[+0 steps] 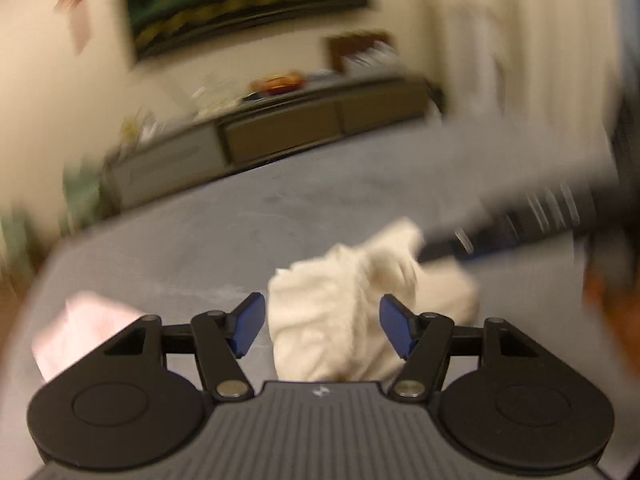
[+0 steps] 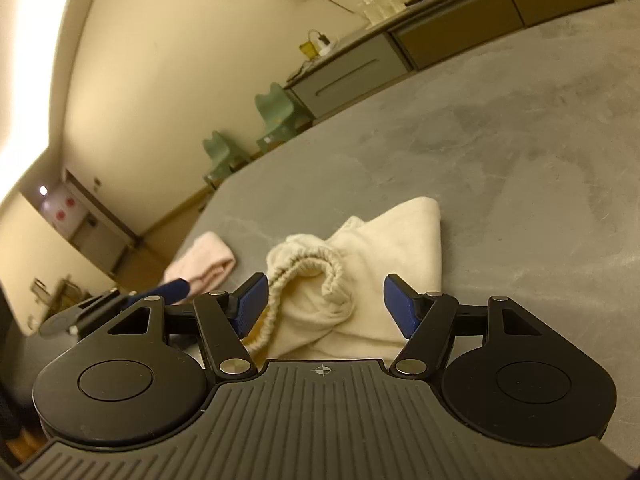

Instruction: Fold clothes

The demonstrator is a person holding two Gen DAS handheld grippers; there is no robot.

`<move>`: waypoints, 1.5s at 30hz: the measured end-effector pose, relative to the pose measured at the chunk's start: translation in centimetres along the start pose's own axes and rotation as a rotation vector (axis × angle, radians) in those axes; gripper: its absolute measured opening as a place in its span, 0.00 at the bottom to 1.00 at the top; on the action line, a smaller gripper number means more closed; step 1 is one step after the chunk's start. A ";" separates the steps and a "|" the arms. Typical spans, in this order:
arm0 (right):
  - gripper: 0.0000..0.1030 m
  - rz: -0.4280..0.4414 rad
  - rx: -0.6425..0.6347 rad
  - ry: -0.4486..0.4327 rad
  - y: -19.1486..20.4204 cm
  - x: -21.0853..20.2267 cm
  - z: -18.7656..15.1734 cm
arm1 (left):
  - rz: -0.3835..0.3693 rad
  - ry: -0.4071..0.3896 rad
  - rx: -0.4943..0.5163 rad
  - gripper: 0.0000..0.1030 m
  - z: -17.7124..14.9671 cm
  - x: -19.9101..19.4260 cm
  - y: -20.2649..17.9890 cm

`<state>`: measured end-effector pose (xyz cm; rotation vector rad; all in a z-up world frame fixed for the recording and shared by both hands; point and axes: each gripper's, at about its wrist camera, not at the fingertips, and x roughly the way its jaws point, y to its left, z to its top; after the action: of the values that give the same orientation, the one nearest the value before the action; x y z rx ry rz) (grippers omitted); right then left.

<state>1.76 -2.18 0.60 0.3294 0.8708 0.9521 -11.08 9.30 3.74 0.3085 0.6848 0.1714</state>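
A: While both your grippers are spread and empty, where's the cream garment [image 2: 360, 272]?

B: Crumpled on the grey table [image 2: 520, 152], dead ahead of your right gripper [image 2: 324, 304], waistband nearest. Left gripper [image 1: 322, 326] faces it too, blurred.

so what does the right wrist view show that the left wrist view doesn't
Only the right wrist view: the cream garment's elastic waistband, two green chairs, and a doorway.

Only the left wrist view, which is blurred: a dark wall picture.

Both: the cream garment, the pink folded cloth, the grey table, the sideboard, and both grippers open.
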 end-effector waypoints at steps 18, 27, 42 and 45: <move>0.54 0.279 0.557 -0.006 -7.7 2.2 -0.4 | -0.356 0.042 -0.568 0.08 3.8 4.1 6.5; 0.56 0.160 0.615 -0.117 -9.2 0.0 -0.3 | -0.532 0.007 -0.797 0.30 2.4 6.5 7.0; 0.46 -0.202 -0.106 -0.015 0.9 1.6 0.1 | -0.232 0.105 -0.772 0.51 -3.9 6.8 9.8; 0.78 -0.190 -0.093 -0.081 1.0 0.0 0.1 | -0.275 0.091 -0.857 0.63 -4.8 7.4 10.6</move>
<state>1.23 -1.60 1.30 0.1999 0.7663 0.7947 -9.10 22.27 -0.64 -0.6147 0.6774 0.2015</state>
